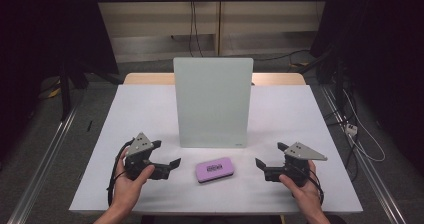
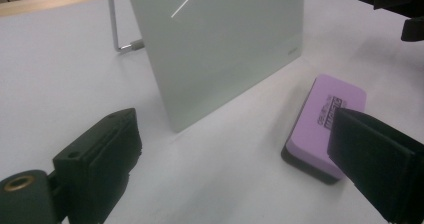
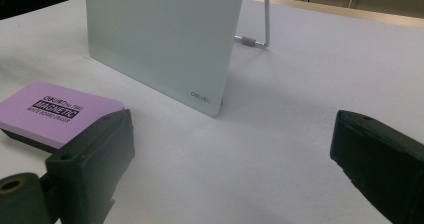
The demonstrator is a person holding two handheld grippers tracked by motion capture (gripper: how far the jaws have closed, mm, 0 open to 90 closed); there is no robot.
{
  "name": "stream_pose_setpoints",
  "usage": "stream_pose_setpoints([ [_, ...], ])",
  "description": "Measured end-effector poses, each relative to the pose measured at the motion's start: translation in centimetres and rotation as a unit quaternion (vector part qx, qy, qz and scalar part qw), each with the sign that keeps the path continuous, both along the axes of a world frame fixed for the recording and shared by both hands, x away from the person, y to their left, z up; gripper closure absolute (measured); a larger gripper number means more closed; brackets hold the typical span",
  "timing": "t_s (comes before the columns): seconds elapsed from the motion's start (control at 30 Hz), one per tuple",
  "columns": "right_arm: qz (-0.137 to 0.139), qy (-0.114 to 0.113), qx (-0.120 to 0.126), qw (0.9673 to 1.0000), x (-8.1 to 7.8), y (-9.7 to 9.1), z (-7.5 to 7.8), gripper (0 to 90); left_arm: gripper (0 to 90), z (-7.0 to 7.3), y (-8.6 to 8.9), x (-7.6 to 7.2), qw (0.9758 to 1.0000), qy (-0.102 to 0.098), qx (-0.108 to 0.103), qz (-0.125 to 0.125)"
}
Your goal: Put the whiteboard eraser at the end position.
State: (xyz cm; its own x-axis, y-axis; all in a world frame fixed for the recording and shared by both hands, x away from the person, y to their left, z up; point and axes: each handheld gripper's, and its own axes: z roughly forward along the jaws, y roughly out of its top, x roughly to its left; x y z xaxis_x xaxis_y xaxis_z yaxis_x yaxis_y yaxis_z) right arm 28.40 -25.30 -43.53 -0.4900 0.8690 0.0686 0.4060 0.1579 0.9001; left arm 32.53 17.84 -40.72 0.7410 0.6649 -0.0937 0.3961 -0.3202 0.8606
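A purple magnetic eraser point(image 1: 215, 169) lies flat on the white table point(image 1: 280, 114), just in front of an upright pale glass board point(image 1: 213, 102). My left gripper point(image 1: 167, 155) rests open on the table to the eraser's left, jaws pointing right toward it. My right gripper point(image 1: 270, 155) stands open to the eraser's right, jaws pointing left. In the left gripper view the eraser point(image 2: 324, 118) sits partly behind the right jaw, with the board point(image 2: 220, 44) ahead. In the right gripper view the eraser point(image 3: 56, 111) lies at the left and the board point(image 3: 160, 39) leans on its wire stand point(image 3: 257, 31).
Dark curtains and cables surround the table on the floor. A wooden edge point(image 1: 150, 78) shows behind the board. Open white tabletop stretches on both sides of the board and along the front edge.
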Motion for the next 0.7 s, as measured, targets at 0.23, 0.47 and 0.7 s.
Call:
stream_pose_setpoints([
  [0.23,0.0,0.001,-0.002,1.0,0.0,0.0,0.0,4.2,6.6,-0.3,2.0,-0.8,0.999,-0.019,-0.017,0.037],
  [0.47,-0.004,0.0,-0.004,1.0,0.0,0.0,0.0,4.2,7.3,-1.3,3.5,-1.5,0.9961,-0.021,-0.045,0.073],
  [0.7,-0.003,0.002,-0.003,1.0,0.0,0.0,-0.1,4.2,7.1,-1.3,3.5,-1.3,0.9964,-0.02,-0.042,0.072],
])
